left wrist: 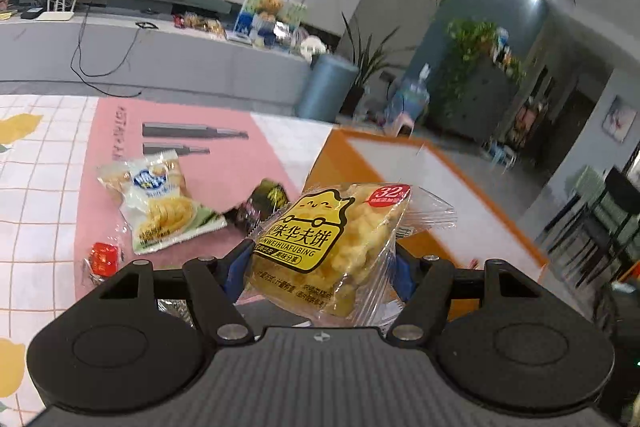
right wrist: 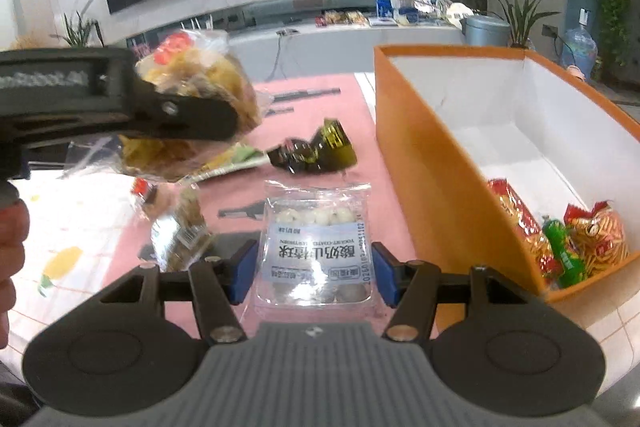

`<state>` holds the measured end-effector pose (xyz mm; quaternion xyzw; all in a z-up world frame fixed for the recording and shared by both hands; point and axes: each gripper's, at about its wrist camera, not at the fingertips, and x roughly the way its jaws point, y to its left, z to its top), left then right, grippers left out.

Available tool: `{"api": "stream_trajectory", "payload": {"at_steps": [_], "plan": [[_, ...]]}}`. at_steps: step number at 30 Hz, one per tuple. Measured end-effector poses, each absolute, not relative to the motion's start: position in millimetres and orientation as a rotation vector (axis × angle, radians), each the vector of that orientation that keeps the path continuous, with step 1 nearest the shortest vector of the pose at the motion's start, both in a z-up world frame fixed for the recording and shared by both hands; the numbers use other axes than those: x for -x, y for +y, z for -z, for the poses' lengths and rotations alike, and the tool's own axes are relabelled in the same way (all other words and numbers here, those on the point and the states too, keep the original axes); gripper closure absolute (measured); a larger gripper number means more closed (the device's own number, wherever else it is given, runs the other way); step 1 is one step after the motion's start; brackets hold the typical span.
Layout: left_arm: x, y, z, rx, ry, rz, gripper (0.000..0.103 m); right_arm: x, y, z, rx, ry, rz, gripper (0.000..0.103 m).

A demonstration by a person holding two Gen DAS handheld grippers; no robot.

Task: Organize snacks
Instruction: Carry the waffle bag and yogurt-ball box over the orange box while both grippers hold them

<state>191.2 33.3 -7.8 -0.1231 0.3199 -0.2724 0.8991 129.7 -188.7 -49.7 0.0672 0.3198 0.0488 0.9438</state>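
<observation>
My left gripper [left wrist: 324, 261] is shut on a yellow waffle packet [left wrist: 320, 239], held up above the pink mat [left wrist: 224, 163]. The right wrist view shows that gripper [right wrist: 192, 111] from the side, with the waffle packet [right wrist: 200, 75] well off the table. Between the blue pads of my right gripper [right wrist: 314, 267], shut on it, is a clear packet of white yogurt balls [right wrist: 316, 243]. Right of both stands the orange box [right wrist: 432, 163], whose white inside holds red snack packs [right wrist: 516, 223] and a green one [right wrist: 560, 251].
On the mat lie a white-and-green cracker packet [left wrist: 160, 203], a dark wrapper [right wrist: 316, 151] and a small clear packet with a red patch [right wrist: 176, 223]. A person's hand [right wrist: 12, 227] shows at the left edge. A checked cloth [left wrist: 40, 163] covers the table around the mat.
</observation>
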Motion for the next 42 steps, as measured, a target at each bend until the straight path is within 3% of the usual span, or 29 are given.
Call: {"api": "stream_trajectory", "payload": {"at_steps": [17, 30, 42], "plan": [[-172, 9, -39, 0.273, 0.563, 0.624, 0.025, -113, -299, -29, -0.354, 0.404, -0.099, 0.045], [-204, -70, -44, 0.258, 0.601, 0.775, 0.025, -186, -360, 0, -0.446, 0.671, 0.024, 0.044], [-216, -99, -26, 0.205, 0.654, 0.8, 0.025, -220, -378, 19, -0.267, 0.812, 0.053, 0.044]]}}
